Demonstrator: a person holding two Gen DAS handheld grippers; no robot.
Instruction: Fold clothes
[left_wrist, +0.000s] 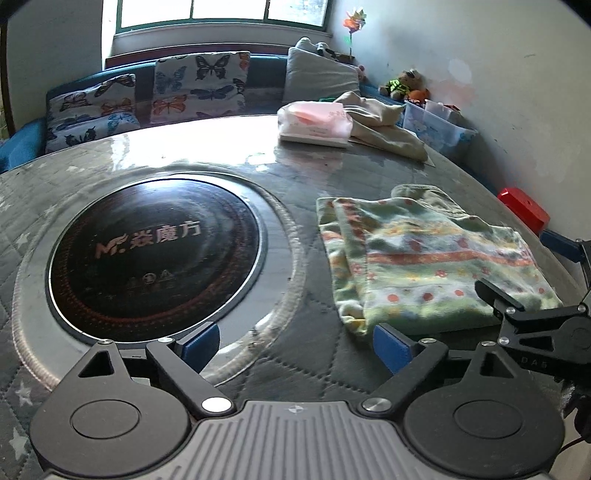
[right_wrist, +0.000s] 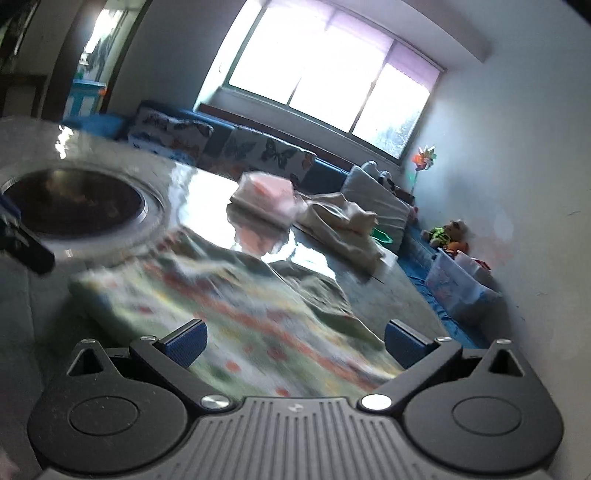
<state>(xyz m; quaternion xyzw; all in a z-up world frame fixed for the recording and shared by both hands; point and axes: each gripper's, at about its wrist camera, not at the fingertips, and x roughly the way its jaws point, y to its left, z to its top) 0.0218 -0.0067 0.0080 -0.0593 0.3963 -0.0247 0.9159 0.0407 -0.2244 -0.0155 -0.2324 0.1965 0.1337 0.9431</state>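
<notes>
A patterned garment (left_wrist: 424, 258) was seen doubled over on the table (left_wrist: 258, 177), right of the cooktop (left_wrist: 155, 247). Both the left gripper (left_wrist: 299, 343) and the right gripper (right_wrist: 295, 343) were spread wide, empty. A finished fold or one awaiting another could not be distinguished.

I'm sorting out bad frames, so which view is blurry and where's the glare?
Right wrist view: motion blur smears the patterned garment; the window is blown out. Left wrist view: sharp, but window glare washes out the far table top.
</notes>
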